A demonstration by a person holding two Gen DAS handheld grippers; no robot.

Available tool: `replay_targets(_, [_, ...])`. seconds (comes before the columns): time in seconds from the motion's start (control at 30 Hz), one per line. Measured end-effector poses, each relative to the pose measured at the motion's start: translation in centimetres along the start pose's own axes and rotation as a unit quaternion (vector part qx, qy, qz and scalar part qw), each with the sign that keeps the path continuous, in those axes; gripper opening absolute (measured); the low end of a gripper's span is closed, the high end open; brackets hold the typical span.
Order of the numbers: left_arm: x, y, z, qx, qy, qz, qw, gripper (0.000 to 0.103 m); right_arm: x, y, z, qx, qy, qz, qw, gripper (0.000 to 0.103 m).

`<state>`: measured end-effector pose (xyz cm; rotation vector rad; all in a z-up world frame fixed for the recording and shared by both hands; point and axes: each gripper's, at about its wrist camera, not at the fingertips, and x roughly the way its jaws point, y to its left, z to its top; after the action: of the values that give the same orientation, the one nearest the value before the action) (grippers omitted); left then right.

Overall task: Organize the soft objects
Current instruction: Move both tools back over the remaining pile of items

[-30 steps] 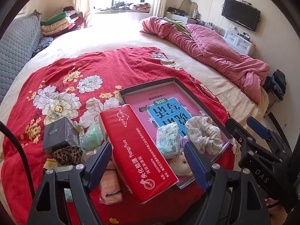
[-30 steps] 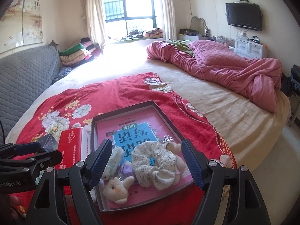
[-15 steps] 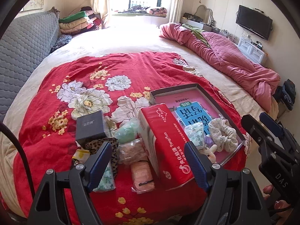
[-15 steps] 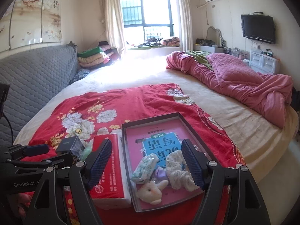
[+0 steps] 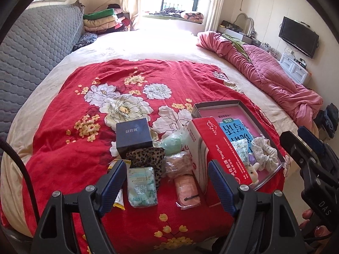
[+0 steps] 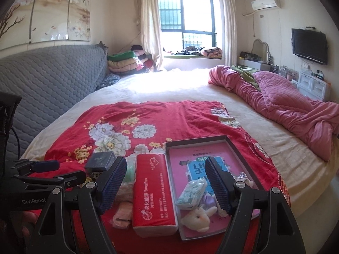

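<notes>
My left gripper [image 5: 167, 182] hangs open and empty above loose items on the red floral quilt: a green-white tissue packet [image 5: 142, 187], a leopard pouch [image 5: 146, 158], a mint soft lump [image 5: 172, 141], a bagged pinkish item [image 5: 179, 165] and a pink item [image 5: 187, 191] with a hair clip. My right gripper [image 6: 166, 183] is open too, nothing in it, above the red tissue pack [image 6: 153, 190] and the dark tray [image 6: 195, 140]. In the tray lie a tissue packet [image 6: 191, 192], a plush toy [image 6: 198, 218], a purple piece [image 6: 206, 201] and a floral scrunchie [image 5: 264, 151].
A black box [image 5: 134, 135] stands behind the leopard pouch. A rumpled pink duvet [image 6: 286, 105] lies on the bed's right side, and a grey padded headboard [image 6: 48, 80] runs along the left. The bed's near edge is just below both grippers.
Both grippers have swung left and drawn back. The left one went from over the red tissue pack to over the loose pile. The tray now sits to the right in both views.
</notes>
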<state>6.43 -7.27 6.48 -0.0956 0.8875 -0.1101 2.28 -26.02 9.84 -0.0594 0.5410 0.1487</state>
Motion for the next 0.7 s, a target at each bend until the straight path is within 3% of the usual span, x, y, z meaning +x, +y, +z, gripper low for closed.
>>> replay_targets(0.7, [-0.4, 12.3, -1.5, -0.092, 0.017, 0.062, 0.9937, 0.079, 1.5, 6.0, -1.1, -0.072, 0.028, 0.041, 0.996, 0.077])
